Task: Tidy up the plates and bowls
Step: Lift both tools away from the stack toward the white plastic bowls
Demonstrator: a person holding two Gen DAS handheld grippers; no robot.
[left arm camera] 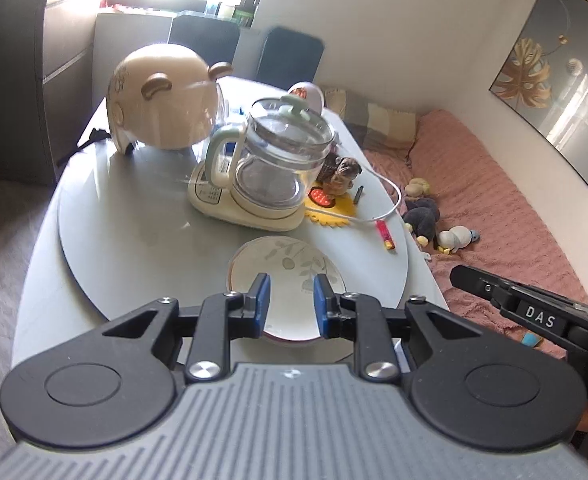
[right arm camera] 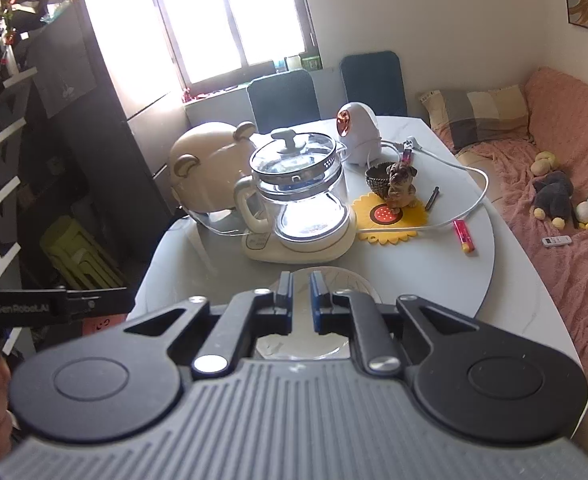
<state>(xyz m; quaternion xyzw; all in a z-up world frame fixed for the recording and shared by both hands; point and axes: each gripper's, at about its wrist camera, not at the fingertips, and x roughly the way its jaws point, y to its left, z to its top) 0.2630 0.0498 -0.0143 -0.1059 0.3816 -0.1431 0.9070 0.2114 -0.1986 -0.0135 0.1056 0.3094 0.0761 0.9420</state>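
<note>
We see one leaf-patterned plate at lower centre, on the turntable, ungrasped. The left gripper is spread; the right gripper is narrowly parted, empty. We judge organizing barely begun.

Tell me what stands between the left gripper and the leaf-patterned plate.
Nothing visible does. The left gripper is open, right above the plate. The kettle stands beyond the plate, not between.

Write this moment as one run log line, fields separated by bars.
left gripper: open, above plate | right gripper: nearly closed, empty | plate on table
</note>
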